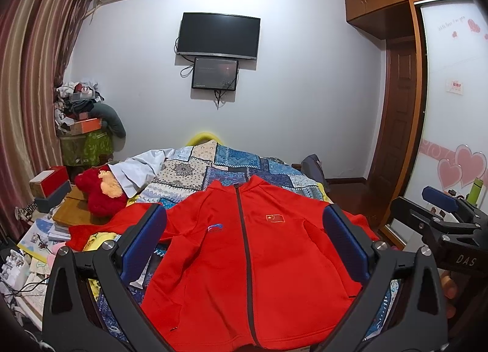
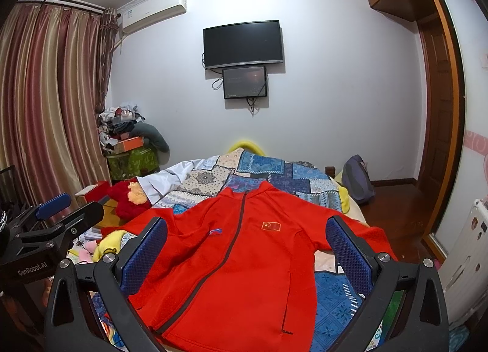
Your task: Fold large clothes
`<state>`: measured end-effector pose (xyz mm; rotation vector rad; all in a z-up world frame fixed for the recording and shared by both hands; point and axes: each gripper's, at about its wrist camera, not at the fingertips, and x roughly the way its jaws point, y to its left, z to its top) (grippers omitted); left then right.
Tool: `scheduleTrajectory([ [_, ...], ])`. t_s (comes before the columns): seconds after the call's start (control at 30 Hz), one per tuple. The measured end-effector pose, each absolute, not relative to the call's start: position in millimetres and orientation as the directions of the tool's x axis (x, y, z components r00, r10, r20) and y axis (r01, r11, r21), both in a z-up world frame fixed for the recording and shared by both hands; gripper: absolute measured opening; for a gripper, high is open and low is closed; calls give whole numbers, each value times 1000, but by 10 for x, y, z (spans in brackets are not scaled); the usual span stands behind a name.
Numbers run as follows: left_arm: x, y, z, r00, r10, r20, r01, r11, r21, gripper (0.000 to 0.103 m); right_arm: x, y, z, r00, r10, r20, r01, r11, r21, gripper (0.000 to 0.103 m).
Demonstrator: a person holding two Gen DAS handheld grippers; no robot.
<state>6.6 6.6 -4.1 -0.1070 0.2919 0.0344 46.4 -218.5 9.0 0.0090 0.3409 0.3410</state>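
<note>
Jacket, red fleece zip-front [image 1: 244, 260] [image 2: 244, 266], lay flat, front up, zipped, on blue patchwork bedspread [image 1: 231, 169] [image 2: 274, 172]; collar toward far wall, sleeves spread sideways. Small flag patch [image 1: 275, 218] [image 2: 271, 226] on chest. Left gripper [image 1: 244, 251] [image 2: 58, 218] hovered above jacket, blue-padded fingers wide apart, holding nothing. Right gripper [image 2: 247, 254] [image 1: 442, 202] same, spread, clear of cloth. Red plush toy [image 1: 97, 190] [image 2: 129, 199] sat left of bed. Black wall TV [image 1: 218, 35] [image 2: 243, 43] hung beyond.
</note>
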Motion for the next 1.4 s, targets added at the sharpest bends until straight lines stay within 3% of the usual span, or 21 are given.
scheduleTrajectory([
  [1.4,61,-8,11,957,30,-287,-57,995,-85,103,536,-2185,79,885,329,-329,-324,943,70,103],
])
